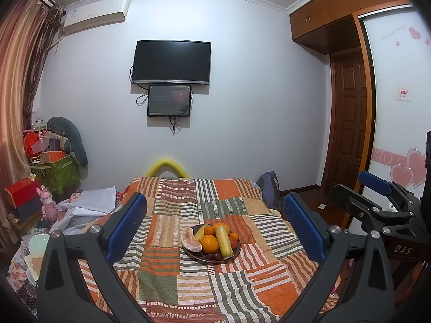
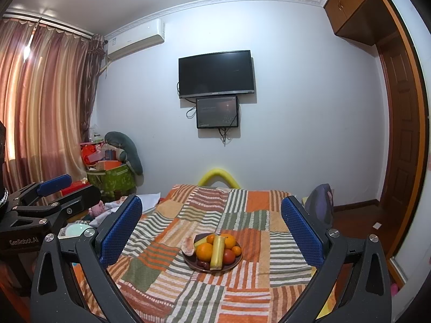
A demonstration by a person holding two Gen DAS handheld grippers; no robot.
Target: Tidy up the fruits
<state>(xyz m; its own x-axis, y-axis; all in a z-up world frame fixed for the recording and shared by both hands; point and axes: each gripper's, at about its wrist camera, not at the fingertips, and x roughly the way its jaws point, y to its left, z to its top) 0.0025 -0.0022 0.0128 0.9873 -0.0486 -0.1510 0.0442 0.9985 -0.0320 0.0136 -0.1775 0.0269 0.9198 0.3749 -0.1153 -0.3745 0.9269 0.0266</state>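
We see a bed under a striped patchwork blanket (image 1: 188, 269), its far edge at 12 o'clock below the wall-mounted television (image 1: 171, 62), its left edge dropping to floor clutter at 9 o'clock and its right edge to bare wooden floor at 3 o'clock. Near the middle of the blanket sits a dark plate (image 1: 237, 251) with the fruits heaped on it: a pale yellow cylinder-shaped piece (image 2: 217, 253) lying over the pile, a pinkish wedge (image 1: 191, 240) at the plate's 9 o'clock, oranges (image 1: 210, 243), a banana (image 1: 200, 233), a red fruit (image 2: 229, 256) and small dark fruits (image 1: 214, 255) at 6 o'clock.

The left tongs (image 1: 215, 226) and the right tongs (image 2: 211, 228) both stand wide apart, holding nothing, raised well back from the plate. A full plate fits fruit waiting to be sorted out as well as fruit already gathered, so we judge no further. For any pick we would take the top-lying cylinder piece before what it rests on, gripping across its narrow width. Open blanket surrounds the plate on all sides, widest toward 6 o'clock
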